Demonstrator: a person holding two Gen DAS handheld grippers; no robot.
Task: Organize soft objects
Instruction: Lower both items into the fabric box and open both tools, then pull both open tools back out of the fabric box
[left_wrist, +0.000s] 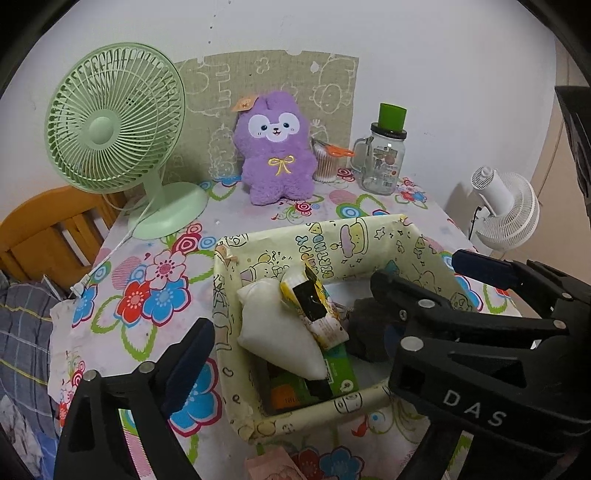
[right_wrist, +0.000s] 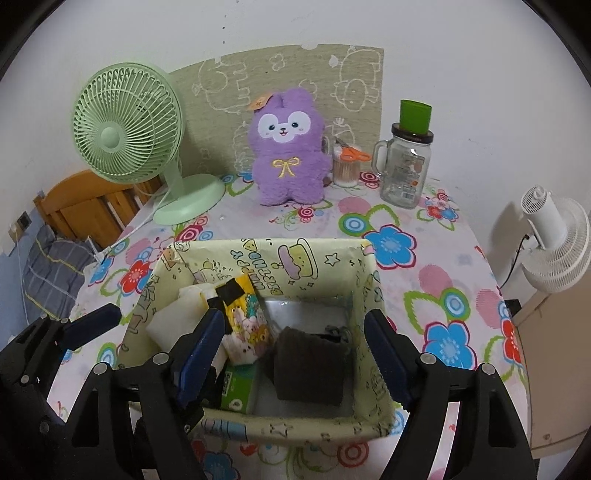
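Note:
A yellow-patterned box (left_wrist: 369, 236) (right_wrist: 317, 258) stands on the floral table. Inside lie a white soft pouch (left_wrist: 280, 332) (right_wrist: 173, 321), a cartoon-print packet (left_wrist: 314, 302) (right_wrist: 247, 325), a green carton (left_wrist: 340, 373) (right_wrist: 236, 391) and a dark grey folded cloth (right_wrist: 310, 365) (left_wrist: 365, 328). A purple plush bunny (left_wrist: 277, 147) (right_wrist: 290, 147) sits upright at the back. My right gripper (right_wrist: 295, 347) is open over the box, above the grey cloth, and it shows in the left wrist view (left_wrist: 417, 273). My left gripper (left_wrist: 295, 332) is open and empty at the box's left side, and it shows in the right wrist view (right_wrist: 96, 325).
A green desk fan (left_wrist: 114, 129) (right_wrist: 129, 129) stands back left, its cord trailing off the table. A glass jar with green cup (left_wrist: 384, 155) (right_wrist: 406, 162) and a cup of swabs with orange scissors (left_wrist: 328, 162) (right_wrist: 347, 162) stand back right. A white fan (left_wrist: 506, 214) (right_wrist: 554, 240) stands beyond the right edge.

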